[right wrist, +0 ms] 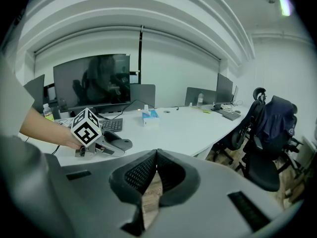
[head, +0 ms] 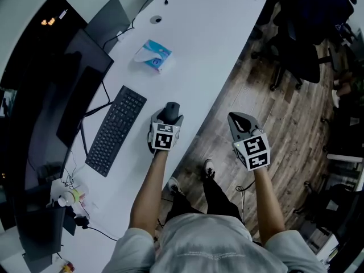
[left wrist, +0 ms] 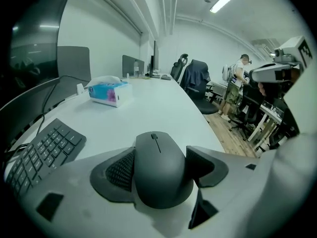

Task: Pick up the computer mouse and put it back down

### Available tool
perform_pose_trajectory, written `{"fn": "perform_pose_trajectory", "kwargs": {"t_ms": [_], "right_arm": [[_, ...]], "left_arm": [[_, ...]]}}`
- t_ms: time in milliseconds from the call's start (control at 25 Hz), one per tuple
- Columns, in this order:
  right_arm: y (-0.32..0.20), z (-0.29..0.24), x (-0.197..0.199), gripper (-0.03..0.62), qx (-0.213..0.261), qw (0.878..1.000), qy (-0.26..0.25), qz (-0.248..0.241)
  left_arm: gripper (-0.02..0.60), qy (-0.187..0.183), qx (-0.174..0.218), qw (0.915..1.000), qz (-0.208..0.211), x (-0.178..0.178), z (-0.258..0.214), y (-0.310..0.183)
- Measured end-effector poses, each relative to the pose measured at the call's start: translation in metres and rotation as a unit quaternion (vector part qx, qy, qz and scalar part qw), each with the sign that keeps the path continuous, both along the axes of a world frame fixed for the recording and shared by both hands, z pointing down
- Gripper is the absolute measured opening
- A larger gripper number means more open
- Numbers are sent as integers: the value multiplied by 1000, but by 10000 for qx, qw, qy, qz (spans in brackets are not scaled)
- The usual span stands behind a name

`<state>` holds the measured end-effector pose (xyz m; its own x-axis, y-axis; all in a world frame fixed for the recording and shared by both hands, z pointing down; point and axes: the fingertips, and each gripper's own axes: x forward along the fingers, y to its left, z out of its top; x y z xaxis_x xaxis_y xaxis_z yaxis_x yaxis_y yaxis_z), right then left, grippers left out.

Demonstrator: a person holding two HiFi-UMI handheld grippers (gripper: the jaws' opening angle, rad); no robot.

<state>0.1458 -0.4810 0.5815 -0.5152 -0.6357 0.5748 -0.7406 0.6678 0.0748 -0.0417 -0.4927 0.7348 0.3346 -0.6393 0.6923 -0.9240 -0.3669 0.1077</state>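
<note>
A dark grey computer mouse (left wrist: 159, 167) sits between the two padded jaws of my left gripper (left wrist: 158, 170), which is shut on it just above the white desk (left wrist: 148, 108). In the head view the mouse (head: 170, 110) pokes out ahead of the left gripper (head: 166, 120), right of the keyboard. The right gripper view shows the mouse (right wrist: 120, 144) in the left gripper (right wrist: 111, 145) from the side. My right gripper (head: 240, 121) hangs over the wooden floor off the desk edge; its pads (right wrist: 171, 172) meet, shut and empty.
A black keyboard (head: 116, 129) lies left of the mouse, in front of dark monitors (head: 51, 112). A blue tissue pack (head: 153, 55) lies further up the desk. Office chairs (head: 307, 44) stand on the wooden floor (head: 284, 118) to the right. A person (left wrist: 234, 86) stands far off.
</note>
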Motion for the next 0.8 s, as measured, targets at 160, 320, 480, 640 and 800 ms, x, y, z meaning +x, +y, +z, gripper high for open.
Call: {"fn": "perform_pose_trajectory", "kwargs": {"t_ms": [160,320,480,640,800], "right_arm": [[1,-6,-3,2,49,10000,-56,43],[9,-17,-5,2,158,9998,-101,92],[21,-31,-5,2,284,9994,-103,189],[30,-56,-10,2,530,9981,-119,298],[48,-87,-14,2,824,9958,-135,382]], "left_arm": [[314,57,-102,9999,69,1,3,-1],[321,5,-100,9997,214,-6,-2,7],[321,-1,253,9993,259,-21,-31,20],[319,49,863,9960,242,-43,-84,28],[314,147,1448,9891,216,-64,-143,48]]}}
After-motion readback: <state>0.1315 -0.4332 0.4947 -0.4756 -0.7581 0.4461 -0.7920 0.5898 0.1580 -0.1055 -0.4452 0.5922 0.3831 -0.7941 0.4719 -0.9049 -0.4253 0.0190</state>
